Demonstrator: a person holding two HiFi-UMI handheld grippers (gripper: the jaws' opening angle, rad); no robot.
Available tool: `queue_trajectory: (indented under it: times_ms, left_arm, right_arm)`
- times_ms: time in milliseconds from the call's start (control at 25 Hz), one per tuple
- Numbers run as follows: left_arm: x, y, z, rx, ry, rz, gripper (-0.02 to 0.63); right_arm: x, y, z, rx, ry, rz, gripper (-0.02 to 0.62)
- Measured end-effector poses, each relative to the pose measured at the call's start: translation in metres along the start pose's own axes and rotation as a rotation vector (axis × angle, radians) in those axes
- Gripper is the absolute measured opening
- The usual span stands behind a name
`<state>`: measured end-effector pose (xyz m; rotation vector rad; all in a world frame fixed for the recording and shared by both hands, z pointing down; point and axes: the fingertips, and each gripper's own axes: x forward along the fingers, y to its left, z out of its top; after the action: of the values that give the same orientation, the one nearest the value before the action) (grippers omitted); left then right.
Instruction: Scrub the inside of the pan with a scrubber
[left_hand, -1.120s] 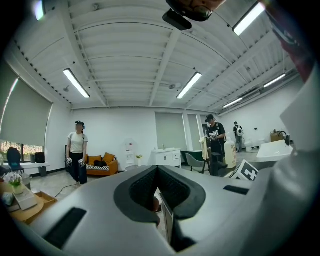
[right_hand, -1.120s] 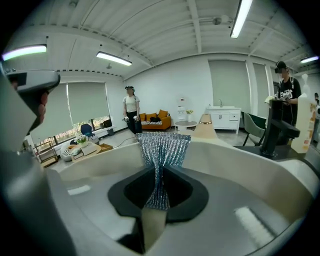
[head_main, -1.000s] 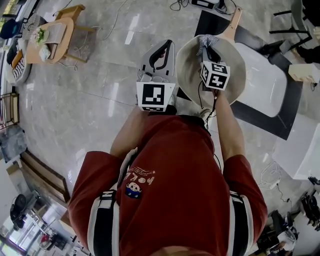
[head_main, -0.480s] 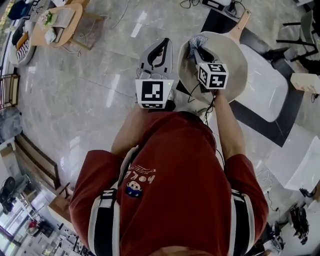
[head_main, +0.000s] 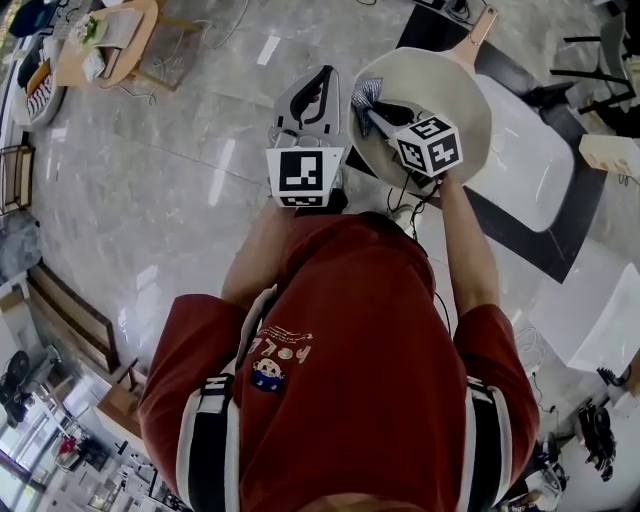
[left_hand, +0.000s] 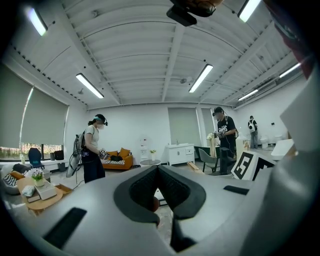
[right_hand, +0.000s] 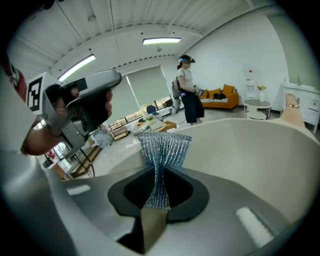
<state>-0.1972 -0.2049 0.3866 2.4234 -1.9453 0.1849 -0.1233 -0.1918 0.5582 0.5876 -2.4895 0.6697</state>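
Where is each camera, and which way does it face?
Head view: on the head, facing down; shows torso, arms, left gripper, right gripper, pan.
Left gripper view: on the left gripper, facing the room; shows its shut jaws.
Right gripper view: on the right gripper, facing into the pan; jaws clamp the scrubber.
Shared: head and right gripper views both show pan and scrubber.

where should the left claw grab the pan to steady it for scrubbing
Probably the wooden handle, which sticks out from the pan's far rim, away from the person; close across it from its left side. The pan itself is wide and smooth, and the right claw with the scrubber occupies it.
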Motion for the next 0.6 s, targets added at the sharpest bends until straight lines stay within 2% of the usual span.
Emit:
queue_trajectory:
  times_ms: [360, 600]
  left_arm:
    - [0.004, -0.010, -0.018, 0.007, 0.031, -0.037, 0.005]
    - [0.009, -0.019, -0.024, 0.001, 0.043, -0.067, 0.005]
  right_arm:
    - [-0.019, 0.038, -0.030, -0.107, 0.236, 0.233, 0.066]
    - [-0.038, 0.050, -0.048, -0.175, 0.420, 0.333, 0.063]
